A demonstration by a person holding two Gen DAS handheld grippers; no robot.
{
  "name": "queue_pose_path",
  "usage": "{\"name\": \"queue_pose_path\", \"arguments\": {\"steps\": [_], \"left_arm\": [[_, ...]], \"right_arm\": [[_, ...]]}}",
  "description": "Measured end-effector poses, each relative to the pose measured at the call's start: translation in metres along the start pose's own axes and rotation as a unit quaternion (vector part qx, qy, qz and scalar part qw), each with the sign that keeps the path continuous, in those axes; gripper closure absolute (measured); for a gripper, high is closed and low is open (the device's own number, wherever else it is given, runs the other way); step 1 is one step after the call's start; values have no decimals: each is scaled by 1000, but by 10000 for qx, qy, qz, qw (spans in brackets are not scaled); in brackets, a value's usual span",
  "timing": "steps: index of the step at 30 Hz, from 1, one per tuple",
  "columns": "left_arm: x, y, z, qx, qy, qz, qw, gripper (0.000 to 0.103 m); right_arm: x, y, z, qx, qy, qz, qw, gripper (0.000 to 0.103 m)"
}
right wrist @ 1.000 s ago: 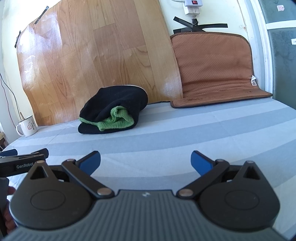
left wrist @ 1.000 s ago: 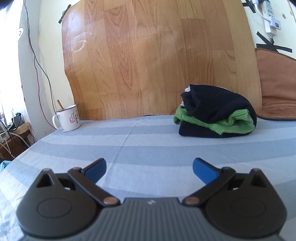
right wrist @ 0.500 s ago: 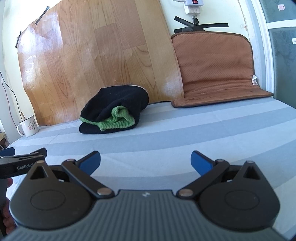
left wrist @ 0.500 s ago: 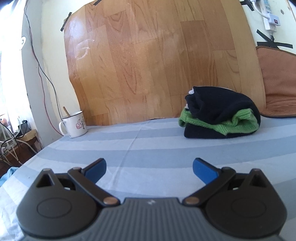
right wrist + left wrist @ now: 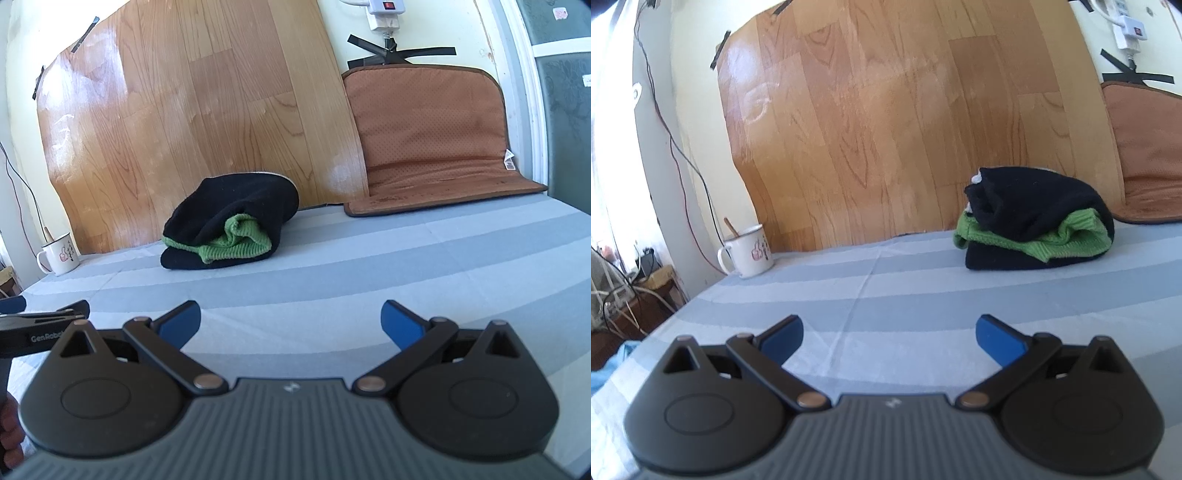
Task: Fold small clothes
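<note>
A folded bundle of black and green knit clothes (image 5: pixel 1038 225) lies at the back of the striped blue-grey bed surface (image 5: pixel 923 295), against the wood-pattern board; it also shows in the right wrist view (image 5: pixel 229 232). My left gripper (image 5: pixel 889 341) is open and empty, well in front of the bundle and to its left. My right gripper (image 5: pixel 291 325) is open and empty, in front of the bundle. The left gripper's arm shows at the left edge of the right wrist view (image 5: pixel 40 325).
A white enamel mug (image 5: pixel 748 251) with a wooden stick stands at the back left, also in the right wrist view (image 5: pixel 59 254). A brown cushion (image 5: pixel 432 140) leans on the wall at the back right. The bed's left edge drops to cables and clutter (image 5: pixel 624 288).
The left wrist view has swung slightly, so the mug and the bundle shift right in frame. The right gripper has barely moved. Both stay open.
</note>
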State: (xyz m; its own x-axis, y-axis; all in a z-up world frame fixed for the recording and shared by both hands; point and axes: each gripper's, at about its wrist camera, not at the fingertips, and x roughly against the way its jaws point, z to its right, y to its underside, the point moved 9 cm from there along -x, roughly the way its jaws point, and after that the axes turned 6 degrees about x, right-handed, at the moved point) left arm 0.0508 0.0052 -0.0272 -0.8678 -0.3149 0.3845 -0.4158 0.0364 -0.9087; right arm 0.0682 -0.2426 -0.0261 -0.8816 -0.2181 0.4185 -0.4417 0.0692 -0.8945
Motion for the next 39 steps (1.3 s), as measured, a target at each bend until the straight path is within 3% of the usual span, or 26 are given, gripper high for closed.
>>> {"name": "queue_pose_path", "arguments": {"steps": [7, 22, 39], "left_arm": [[6, -3, -1, -50, -65, 19, 10000, 0], [-5, 15, -2, 39, -37, -674, 9977, 0], [-9, 19, 0, -89, -25, -772, 9970, 0]], "right_arm": [[-1, 0, 0, 1, -12, 0, 10000, 0], [2, -2, 1, -59, -106, 43, 9999, 0], [3, -2, 1, -65, -103, 44, 9999, 0]]}}
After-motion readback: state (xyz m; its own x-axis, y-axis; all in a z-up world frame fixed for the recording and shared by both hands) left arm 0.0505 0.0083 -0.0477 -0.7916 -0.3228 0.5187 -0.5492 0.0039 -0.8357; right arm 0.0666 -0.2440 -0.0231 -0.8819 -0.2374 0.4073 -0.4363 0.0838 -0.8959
